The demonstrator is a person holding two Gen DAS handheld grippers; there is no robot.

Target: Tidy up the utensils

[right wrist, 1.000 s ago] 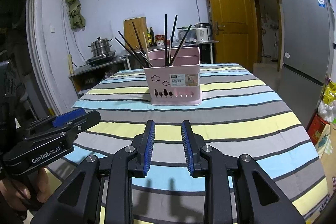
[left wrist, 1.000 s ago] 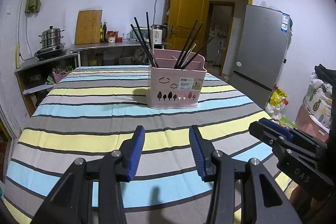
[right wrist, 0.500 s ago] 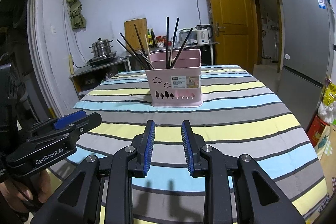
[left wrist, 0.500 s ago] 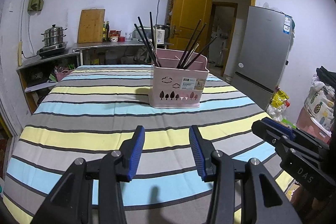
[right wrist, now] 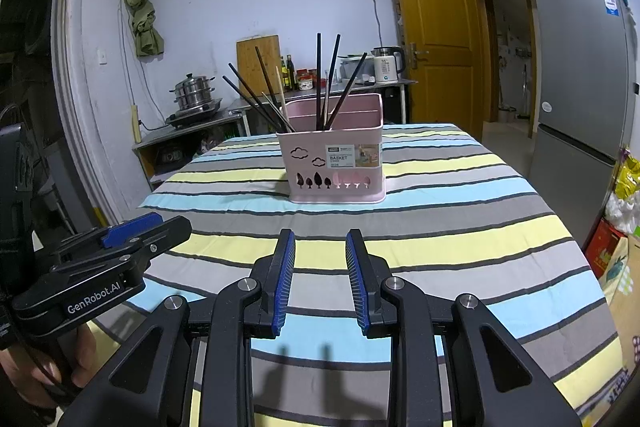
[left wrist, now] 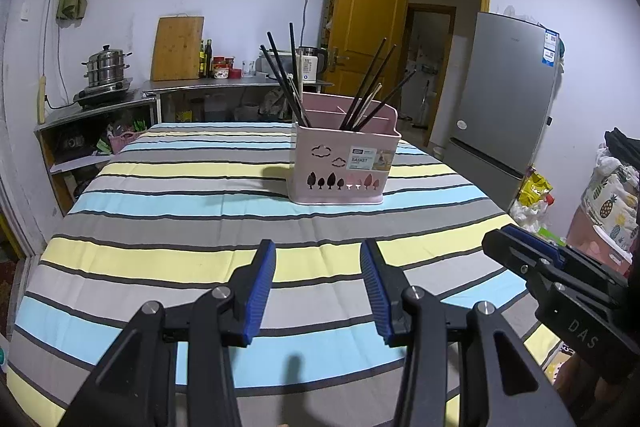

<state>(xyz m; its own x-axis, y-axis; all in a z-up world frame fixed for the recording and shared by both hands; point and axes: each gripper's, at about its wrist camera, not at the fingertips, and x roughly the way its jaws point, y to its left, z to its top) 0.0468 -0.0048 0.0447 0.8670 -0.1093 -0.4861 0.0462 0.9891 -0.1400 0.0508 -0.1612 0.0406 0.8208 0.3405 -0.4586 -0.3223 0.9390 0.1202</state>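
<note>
Left hand-held gripper (left wrist: 318, 283): jaws are held apart with a wide gap; nothing is held between the blue pads and nothing is touched; it is poised above the near part of the table.
Right hand-held gripper (right wrist: 320, 275): jaws are parted by a narrower gap; nothing is gripped; striped cloth is seen through the gap; it is also seen from the side at the right edge of the left wrist view.
Pink basket (left wrist: 344, 163): it is set upright on the table, past its middle, well apart from both grippers; a label and tree cut-outs are shown on its front wall.
Chopsticks (left wrist: 286, 79): dark sticks and one or two pale ones are stood inside the basket, fanned outward in two groups; which compartment each group sits in may be judged only roughly, as the dividers are partly hidden.
Table (left wrist: 168, 195): it is covered by a cloth striped in grey, yellow and blue; the whole stretch between the grippers and the basket is left open.
Edges: the left and right table edges are seen in both views; a steel counter with a steamer pot (left wrist: 106, 65) is placed beyond the far left corner; a fridge (right wrist: 580, 67) is stood off the right side.
Person's hand (right wrist: 44, 363): it is wrapped around the left gripper's handle, low in the right wrist view.
</note>
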